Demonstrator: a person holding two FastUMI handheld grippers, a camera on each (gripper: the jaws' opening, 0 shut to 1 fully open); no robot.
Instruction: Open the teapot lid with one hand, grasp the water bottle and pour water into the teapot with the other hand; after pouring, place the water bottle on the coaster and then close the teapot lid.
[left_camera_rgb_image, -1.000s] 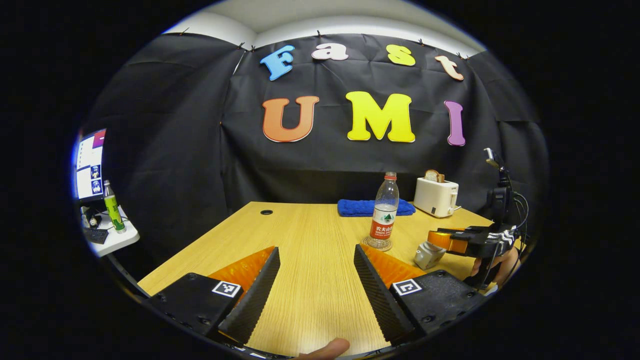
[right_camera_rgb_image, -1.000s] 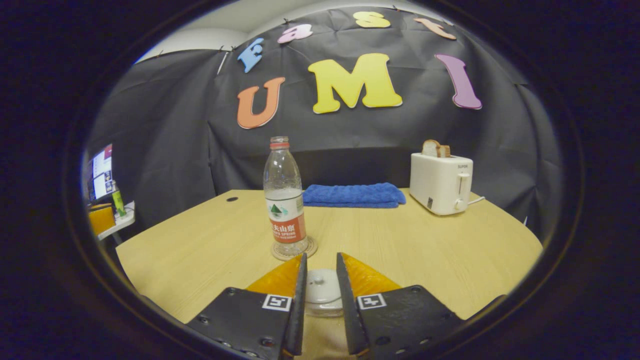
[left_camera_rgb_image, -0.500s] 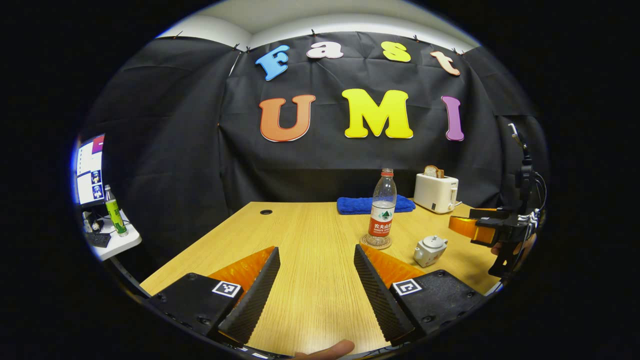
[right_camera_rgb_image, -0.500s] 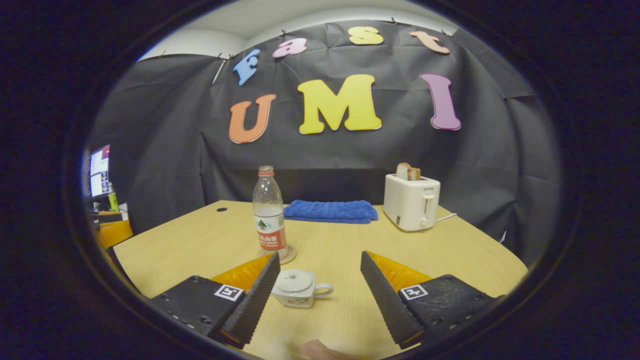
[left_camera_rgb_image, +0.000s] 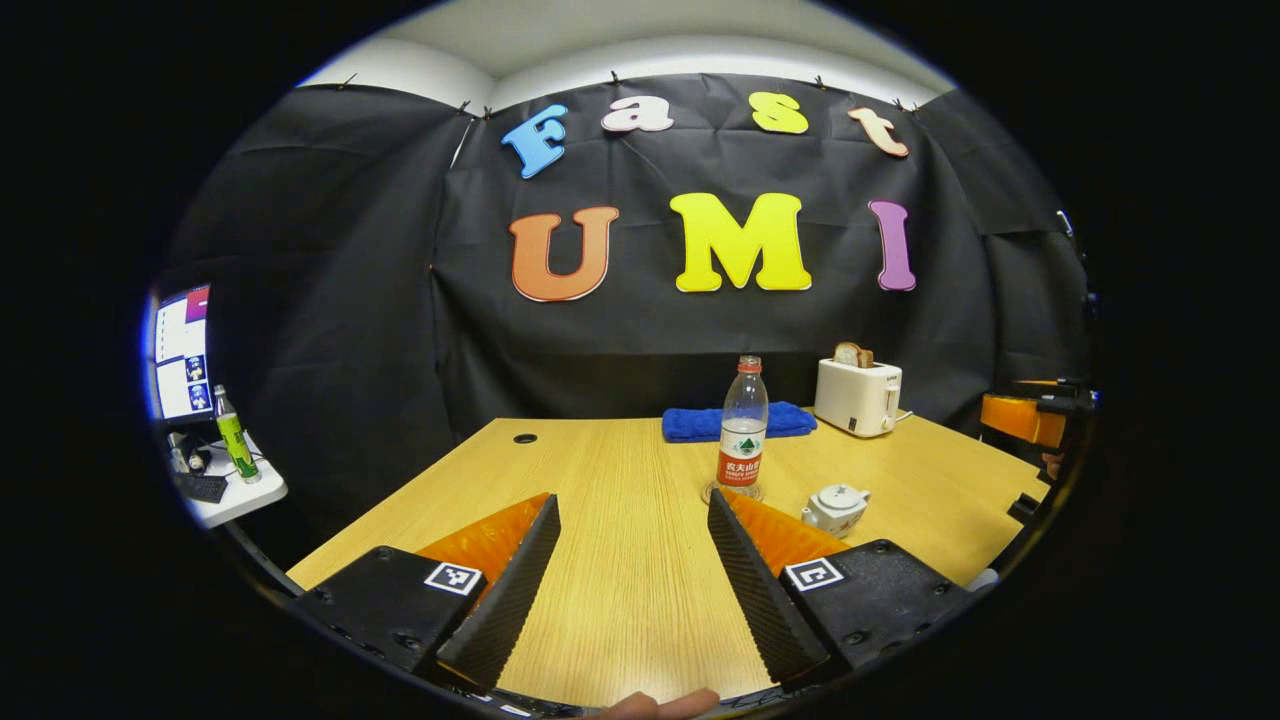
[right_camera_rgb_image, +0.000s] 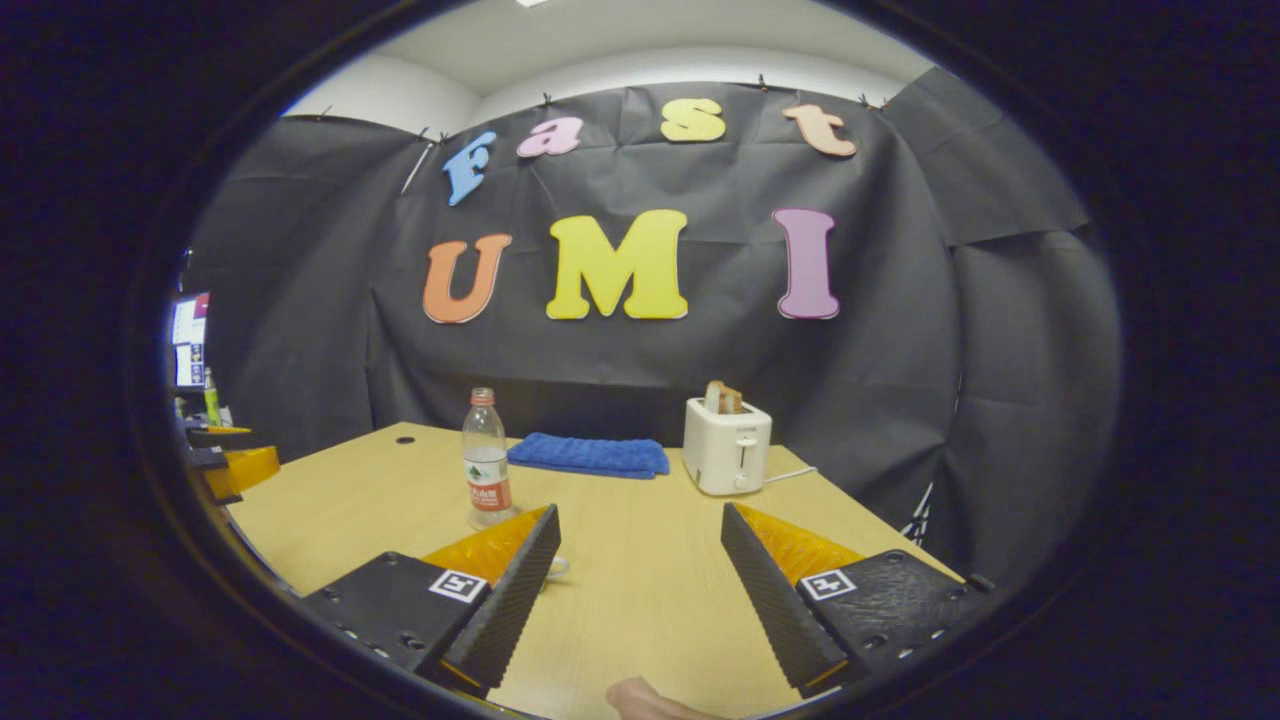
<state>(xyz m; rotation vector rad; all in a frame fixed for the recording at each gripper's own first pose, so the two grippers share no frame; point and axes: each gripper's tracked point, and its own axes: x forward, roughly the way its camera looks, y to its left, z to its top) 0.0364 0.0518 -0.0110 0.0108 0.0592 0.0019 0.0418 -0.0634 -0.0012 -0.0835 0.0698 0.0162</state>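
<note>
Both tools stand with their fingers spread wide and nothing between them. Seen in the left gripper view, the left tool (left_camera_rgb_image: 632, 530) hovers over bare wood at the near edge of the light wooden worktop (left_camera_rgb_image: 600, 470), and a fingertip (left_camera_rgb_image: 655, 704) of the holding hand peeks in at the bottom. Just past its right finger stands the clear plastic water bottle with a red cap and red label (left_camera_rgb_image: 742, 436), upright on a round coaster (left_camera_rgb_image: 722, 494). Near the bottle, to its right, sits the small white ceramic teapot (left_camera_rgb_image: 835, 507) with its lid on. Farther back lie a folded blue towel (left_camera_rgb_image: 700, 424) and a white toaster holding slices of bread (left_camera_rgb_image: 857, 395). At the far right edge the right tool (left_camera_rgb_image: 1030, 415) shows partly, raised above the worktop and well apart from the teapot. A small white side table (left_camera_rgb_image: 235, 495) off the left edge carries a green bottle (left_camera_rgb_image: 232, 434) before a monitor (left_camera_rgb_image: 180, 350).

In the right gripper view, the right tool (right_camera_rgb_image: 638, 555) hangs over the worktop (right_camera_rgb_image: 640, 590); the water bottle (right_camera_rgb_image: 485, 462) stands beyond its left finger, the towel (right_camera_rgb_image: 590, 455) and toaster (right_camera_rgb_image: 730, 450) behind.
</note>
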